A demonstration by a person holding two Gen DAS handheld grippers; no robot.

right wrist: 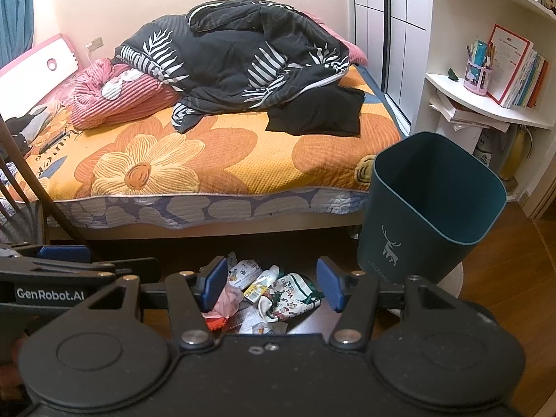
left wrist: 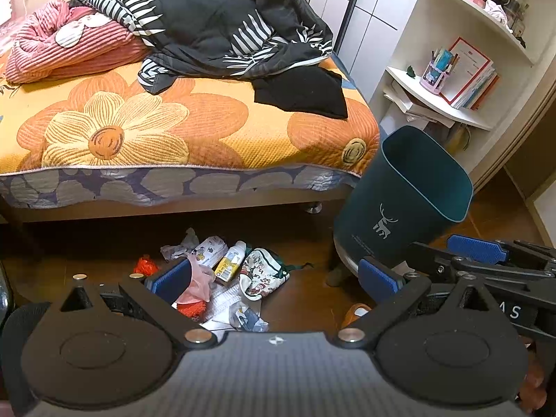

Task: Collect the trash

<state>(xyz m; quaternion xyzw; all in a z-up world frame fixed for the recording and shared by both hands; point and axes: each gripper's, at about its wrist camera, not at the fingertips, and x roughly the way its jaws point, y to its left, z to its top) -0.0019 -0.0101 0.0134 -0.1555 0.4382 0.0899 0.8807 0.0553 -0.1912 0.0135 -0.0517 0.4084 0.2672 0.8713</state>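
A pile of trash [left wrist: 226, 278] lies on the wooden floor by the bed: a small white and yellow bottle [left wrist: 231, 260], printed wrappers [left wrist: 262, 272], pink plastic [left wrist: 199, 285] and red mesh [left wrist: 146, 266]. The pile also shows in the right wrist view [right wrist: 267, 295]. A dark teal bin [left wrist: 406, 201] with a deer logo stands to the right of it, also in the right wrist view [right wrist: 431, 208]. My left gripper [left wrist: 274, 279] is open above the pile. My right gripper [right wrist: 271, 286] is open above the pile, empty.
A bed [left wrist: 173, 132] with an orange flower cover, a dark quilt [left wrist: 215, 21] and pink blanket stands behind the trash. A white corner shelf [right wrist: 486, 104] with books stands behind the bin. A chair back [right wrist: 21, 187] is at the left.
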